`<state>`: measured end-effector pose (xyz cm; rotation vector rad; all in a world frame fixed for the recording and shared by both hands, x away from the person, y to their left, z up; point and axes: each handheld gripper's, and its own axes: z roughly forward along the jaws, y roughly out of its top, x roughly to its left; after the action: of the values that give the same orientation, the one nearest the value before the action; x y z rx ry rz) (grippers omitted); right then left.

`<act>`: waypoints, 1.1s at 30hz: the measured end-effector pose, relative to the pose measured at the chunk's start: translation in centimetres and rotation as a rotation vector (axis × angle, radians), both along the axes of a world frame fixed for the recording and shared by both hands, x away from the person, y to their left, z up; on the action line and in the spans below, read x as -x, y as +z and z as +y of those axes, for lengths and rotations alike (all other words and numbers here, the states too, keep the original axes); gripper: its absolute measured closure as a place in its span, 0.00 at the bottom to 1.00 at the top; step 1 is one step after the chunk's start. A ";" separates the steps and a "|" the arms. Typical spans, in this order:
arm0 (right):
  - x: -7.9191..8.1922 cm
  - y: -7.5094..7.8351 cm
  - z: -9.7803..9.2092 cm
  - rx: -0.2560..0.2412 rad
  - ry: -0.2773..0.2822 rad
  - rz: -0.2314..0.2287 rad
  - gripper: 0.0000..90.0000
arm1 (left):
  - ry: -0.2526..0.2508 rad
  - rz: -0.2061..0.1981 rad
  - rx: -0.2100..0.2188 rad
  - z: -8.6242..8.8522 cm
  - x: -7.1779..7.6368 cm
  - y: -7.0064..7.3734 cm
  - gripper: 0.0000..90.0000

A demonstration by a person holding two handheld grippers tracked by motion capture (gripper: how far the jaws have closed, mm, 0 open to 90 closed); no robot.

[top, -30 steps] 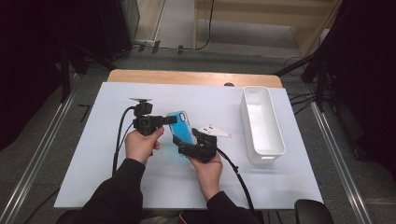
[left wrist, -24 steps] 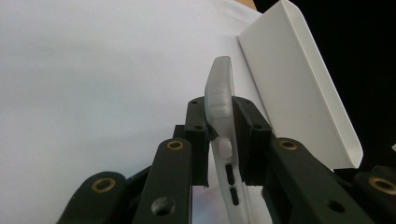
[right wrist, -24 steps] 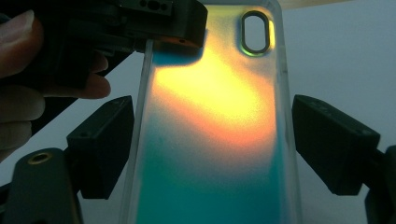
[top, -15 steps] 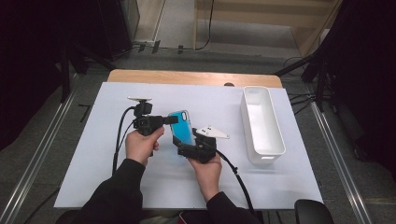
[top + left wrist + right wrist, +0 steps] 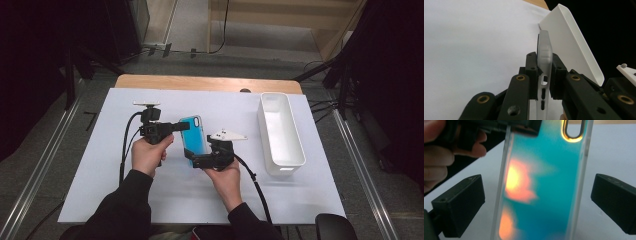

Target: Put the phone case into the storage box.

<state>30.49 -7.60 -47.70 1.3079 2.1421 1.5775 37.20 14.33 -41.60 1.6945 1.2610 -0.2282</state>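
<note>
Compared with a second ago, little is changed: the phone case (image 5: 194,137) is kept near the middle of the worktop (image 5: 100,190), lifted above it, with the white bin (image 5: 280,135) well apart at its 3 o'clock. It is judged that a handover between the two grippers is in progress and not yet finished. The left gripper (image 5: 175,126) is seen clamped on the case's edge near its top, at about 9 o'clock of it. The right gripper (image 5: 192,161) is placed at the case's 6 o'clock end. From its own camera, its jaws are shown wide apart on either side of the teal back (image 5: 544,185), touching nothing. The left gripper view alone reveals the case edge-on (image 5: 544,60), pinched between the pads, with the bin (image 5: 574,47) beyond.
</note>
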 end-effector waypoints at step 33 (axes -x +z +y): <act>-0.8 2.4 -3.9 0.136 0.249 0.065 0.00 | -0.191 -0.222 -0.100 0.0 0.7 2.1 0.88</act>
<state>31.32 -11.47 -45.25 1.1011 2.4864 1.4583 36.53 14.35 -39.51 1.8718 0.9620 -0.0869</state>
